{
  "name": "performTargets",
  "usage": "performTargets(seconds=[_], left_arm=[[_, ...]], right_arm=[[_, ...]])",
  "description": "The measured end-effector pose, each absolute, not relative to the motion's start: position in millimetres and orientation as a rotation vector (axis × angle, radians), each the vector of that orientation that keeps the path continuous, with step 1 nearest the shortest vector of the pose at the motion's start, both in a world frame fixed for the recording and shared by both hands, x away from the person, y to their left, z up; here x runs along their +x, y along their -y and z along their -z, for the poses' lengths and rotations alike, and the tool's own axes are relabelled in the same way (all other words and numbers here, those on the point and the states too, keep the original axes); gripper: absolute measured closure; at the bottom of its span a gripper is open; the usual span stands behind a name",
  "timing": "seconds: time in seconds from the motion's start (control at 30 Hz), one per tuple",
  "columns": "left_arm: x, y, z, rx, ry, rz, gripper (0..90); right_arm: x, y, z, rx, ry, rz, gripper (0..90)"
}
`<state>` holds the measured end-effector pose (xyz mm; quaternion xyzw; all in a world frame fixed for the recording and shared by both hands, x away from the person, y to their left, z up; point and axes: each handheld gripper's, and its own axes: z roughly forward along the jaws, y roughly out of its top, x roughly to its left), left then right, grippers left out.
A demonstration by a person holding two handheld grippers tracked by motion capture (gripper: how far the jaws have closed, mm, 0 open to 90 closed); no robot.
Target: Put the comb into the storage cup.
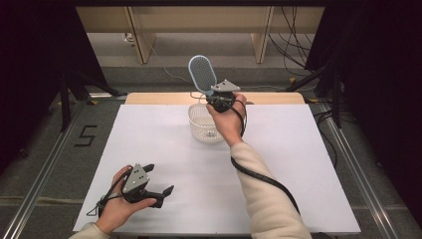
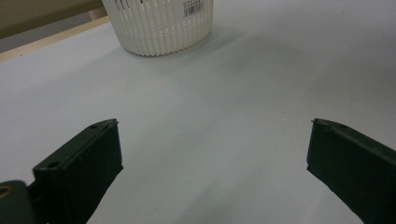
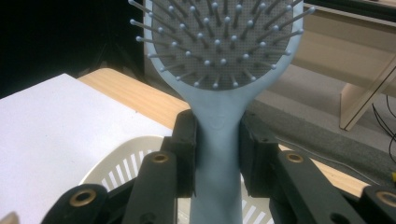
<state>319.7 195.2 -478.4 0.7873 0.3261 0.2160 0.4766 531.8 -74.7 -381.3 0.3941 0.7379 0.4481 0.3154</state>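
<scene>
Holding hairbrush [image 1: 202, 74] upright above basket [image 1: 201, 128], right gripper [image 1: 217, 100] outstretched.

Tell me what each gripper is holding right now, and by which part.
The right gripper holds a light blue hairbrush by its handle, bristled head up, above the white basket. The left gripper holds nothing; its jaws stand open over the table.

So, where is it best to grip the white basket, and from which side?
Grip the white basket at its thin upper rim, coming from above with one jaw inside and one outside. It stands upright and open-topped, and its ribbed body looks too wide for the open left gripper.
</scene>
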Motion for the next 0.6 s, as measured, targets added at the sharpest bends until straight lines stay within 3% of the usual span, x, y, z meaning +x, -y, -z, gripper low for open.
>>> performTargets(seconds=[0.6], left_arm=[[319.6,-195.2,478.4,1.924,-0.797,-0.527,2.6]], right_arm=[[533.1,73.0,386.9,1.026,-1.973,-1.160,70.5]])
